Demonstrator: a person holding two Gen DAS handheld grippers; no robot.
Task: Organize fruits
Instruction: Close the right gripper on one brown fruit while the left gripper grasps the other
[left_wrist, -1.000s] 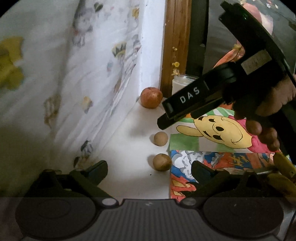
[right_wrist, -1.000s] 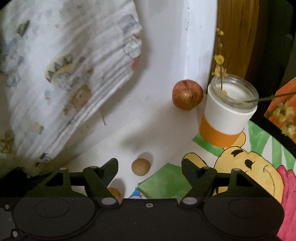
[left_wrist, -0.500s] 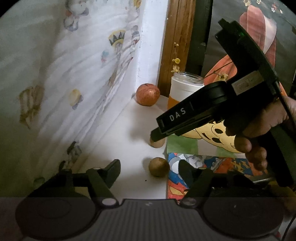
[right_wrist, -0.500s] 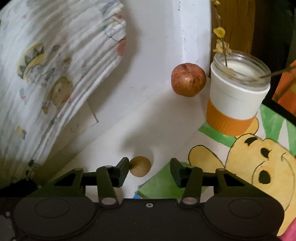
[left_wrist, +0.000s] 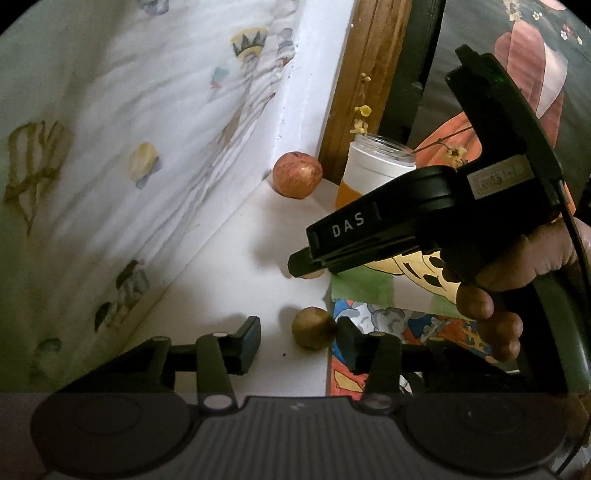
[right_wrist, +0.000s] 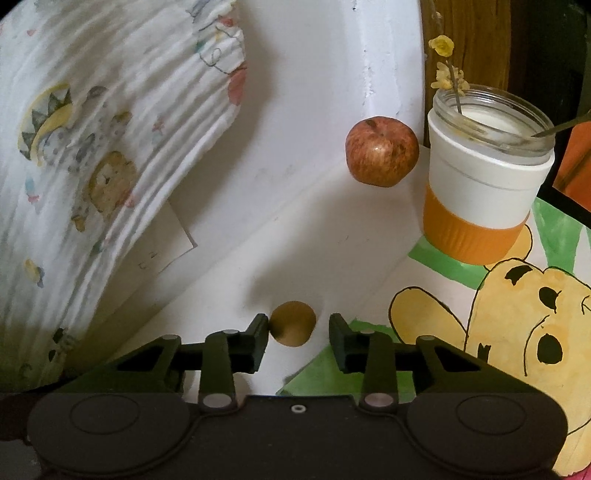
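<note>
A red apple (left_wrist: 297, 175) (right_wrist: 381, 151) lies at the back of the white surface by the wall corner. Two small brown round fruits lie nearer. One brown fruit (left_wrist: 313, 327) sits between the fingers of my open left gripper (left_wrist: 299, 341), touching or nearly touching the right finger. The other brown fruit (right_wrist: 293, 322) (left_wrist: 313, 274) sits between the fingers of my open right gripper (right_wrist: 298, 334), against the left finger with a gap to the right one. The right gripper's black body (left_wrist: 406, 225) crosses the left wrist view.
A white and orange jar (right_wrist: 487, 173) (left_wrist: 373, 170) with dried flower stems stands right of the apple. A cartoon bear print mat (right_wrist: 517, 314) covers the right side. A printed white cloth (right_wrist: 92, 147) hangs on the left. A wooden frame (left_wrist: 354, 74) stands behind.
Both grippers moved forward and down. Each now has a brown fruit between its fingers, and both have narrowed.
</note>
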